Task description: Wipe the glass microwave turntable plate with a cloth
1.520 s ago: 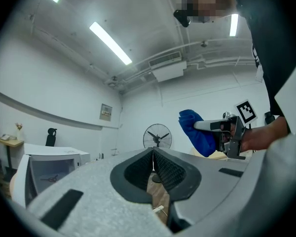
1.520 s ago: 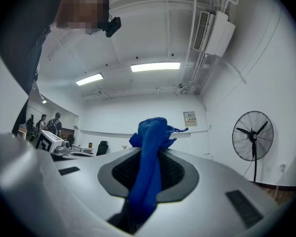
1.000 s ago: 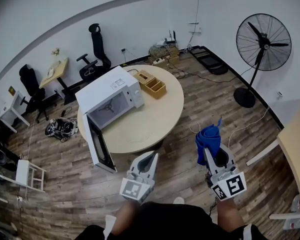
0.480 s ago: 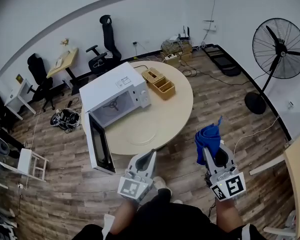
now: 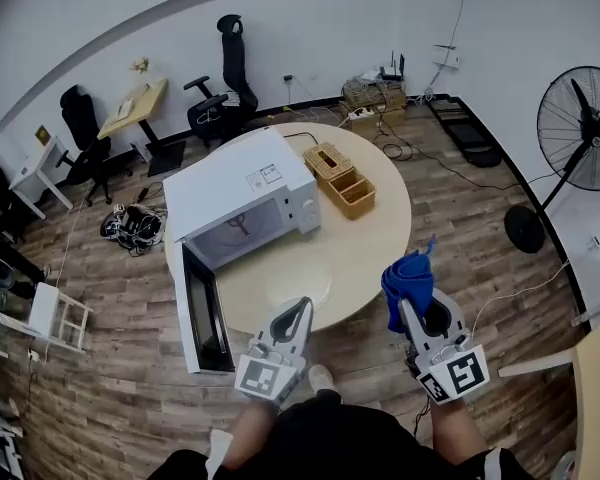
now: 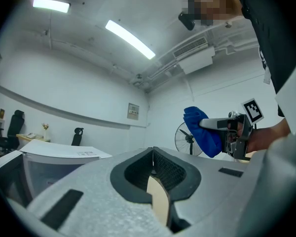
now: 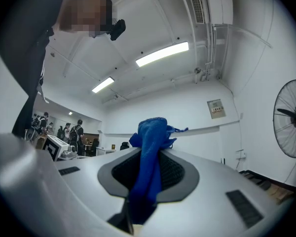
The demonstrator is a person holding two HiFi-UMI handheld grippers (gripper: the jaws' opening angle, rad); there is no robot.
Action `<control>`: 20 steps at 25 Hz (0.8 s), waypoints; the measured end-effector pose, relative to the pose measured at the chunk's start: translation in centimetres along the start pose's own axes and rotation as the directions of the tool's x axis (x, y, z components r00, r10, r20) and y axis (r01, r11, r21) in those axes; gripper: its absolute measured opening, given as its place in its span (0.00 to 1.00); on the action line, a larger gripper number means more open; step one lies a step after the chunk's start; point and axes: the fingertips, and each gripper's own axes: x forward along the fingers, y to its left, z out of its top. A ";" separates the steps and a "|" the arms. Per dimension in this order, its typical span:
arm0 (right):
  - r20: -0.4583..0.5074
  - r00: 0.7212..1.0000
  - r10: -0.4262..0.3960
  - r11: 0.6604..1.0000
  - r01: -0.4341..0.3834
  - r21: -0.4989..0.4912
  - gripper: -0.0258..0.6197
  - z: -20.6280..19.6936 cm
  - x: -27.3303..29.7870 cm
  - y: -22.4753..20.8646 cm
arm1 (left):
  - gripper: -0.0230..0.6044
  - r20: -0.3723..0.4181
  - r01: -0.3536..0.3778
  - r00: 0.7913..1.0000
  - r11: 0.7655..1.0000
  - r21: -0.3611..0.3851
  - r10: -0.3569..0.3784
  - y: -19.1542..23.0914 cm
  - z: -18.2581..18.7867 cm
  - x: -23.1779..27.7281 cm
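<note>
Two grippers are being held up at the near edge of the round table [image 5: 375, 243]; wiping is not yet under way.

Right gripper [image 5: 408, 303] is clamping a bunched blue cloth [image 5: 410, 276]. Its own view is showing the fabric pinched between both jaws and sticking up past their tips.

Left gripper [image 5: 302, 308] is carrying nothing. Its jaws are pressing together, with no gap showing in its own view.

Glass turntable plate [image 5: 298, 280] is lying flat on the table, near the edge closest to the person. It is sitting in front of the microwave [image 5: 242, 196], whose door [image 5: 202, 308] is hanging open. The plate is reading only faintly against the tabletop, so dirt or wetness cannot be judged.

Judgement: this is looking like the approach step. The next move is calling for lowering the cloth onto the plate's face. The left gripper may need to open and steady the rim, since smooth glass could be sliding on the tabletop under the wipe.
</note>
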 end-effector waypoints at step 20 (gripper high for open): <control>-0.118 0.991 0.070 0.994 -0.059 0.095 0.15 -7.1 19.6 -3.2 | 0.05 -0.007 -0.159 0.987 0.983 -0.087 0.159 16.3 -1.5 6.2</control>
